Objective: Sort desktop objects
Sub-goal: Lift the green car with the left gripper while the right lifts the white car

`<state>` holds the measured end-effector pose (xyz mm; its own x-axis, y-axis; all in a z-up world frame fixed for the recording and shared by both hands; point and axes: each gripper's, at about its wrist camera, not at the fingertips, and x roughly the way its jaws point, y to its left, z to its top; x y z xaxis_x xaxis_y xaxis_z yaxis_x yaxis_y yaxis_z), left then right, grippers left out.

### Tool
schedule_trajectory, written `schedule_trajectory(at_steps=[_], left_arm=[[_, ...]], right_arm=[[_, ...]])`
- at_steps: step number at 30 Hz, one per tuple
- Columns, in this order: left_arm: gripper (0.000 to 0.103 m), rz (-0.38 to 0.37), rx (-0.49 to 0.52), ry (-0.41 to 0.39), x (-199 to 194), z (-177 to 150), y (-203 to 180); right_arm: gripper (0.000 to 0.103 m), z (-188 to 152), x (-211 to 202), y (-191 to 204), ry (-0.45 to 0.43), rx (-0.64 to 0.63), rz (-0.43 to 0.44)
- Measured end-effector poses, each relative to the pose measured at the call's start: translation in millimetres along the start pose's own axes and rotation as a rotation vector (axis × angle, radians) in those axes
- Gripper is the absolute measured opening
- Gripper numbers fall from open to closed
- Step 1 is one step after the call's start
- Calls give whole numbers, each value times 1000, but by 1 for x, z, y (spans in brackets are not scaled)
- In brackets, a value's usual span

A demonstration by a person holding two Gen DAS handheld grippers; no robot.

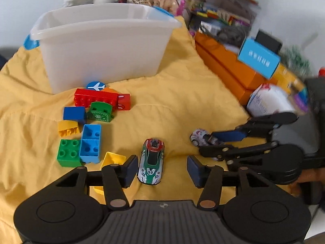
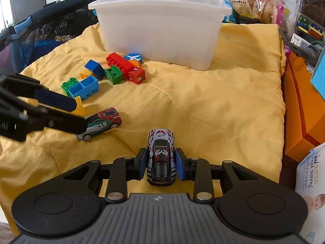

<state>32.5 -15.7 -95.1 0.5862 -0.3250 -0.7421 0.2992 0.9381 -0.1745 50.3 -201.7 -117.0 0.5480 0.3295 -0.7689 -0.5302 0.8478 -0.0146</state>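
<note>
Right gripper (image 2: pixel 161 163) we clamp on silver-black toy car (image 2: pixel 161 154), pads touching both its sides | left gripper (image 1: pixel 161 169) we hold spread wide around green 59 car (image 1: pixel 151 162) on yellow quilt (image 1: pixel 182 105) | white bin (image 1: pixel 105 40) behind bricks (image 1: pixel 89 122)

**Left claw wide, right claw closed in**

The left claw (image 1: pixel 161 169) sits low in its own view, fingers spread wide apart. The right claw (image 2: pixel 161 162) has its blue pads (image 2: pixel 180 165) drawn close together at lower centre of its view.
</note>
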Motion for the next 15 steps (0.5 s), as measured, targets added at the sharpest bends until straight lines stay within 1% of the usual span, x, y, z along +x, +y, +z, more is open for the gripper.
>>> schedule_trajectory(at_steps=[5,6,8,9,10,11,12,13,15], left_arm=[[57,101,60,39,21,-2,-9],[57,111,71,41,23,-3,-9],[55,111,105,39,25,-5,-12],[50,101,114,44,26,-6,-13],[35,92,113,47,26,-6,-13],[33,96,115,50,25,-6,-15],[33,89,117,59,24,-5,-16],[33,66,108,64,22,-3,-15],[33,43,102,48,13,0,-16]], right_arm=[[36,-2,0,0,0,-2,-1],[37,-3,0,0,3,-2,-2],[44,-4,1,1,9,-5,-4],[45,-5,1,2,10,-11,-5],[45,-7,1,3,9,-19,-11],[44,-8,1,4,7,-25,-15],[41,-9,1,5,4,-29,-14],[33,-9,1,5,5,-33,-3],[33,-7,0,8,11,-50,-1]])
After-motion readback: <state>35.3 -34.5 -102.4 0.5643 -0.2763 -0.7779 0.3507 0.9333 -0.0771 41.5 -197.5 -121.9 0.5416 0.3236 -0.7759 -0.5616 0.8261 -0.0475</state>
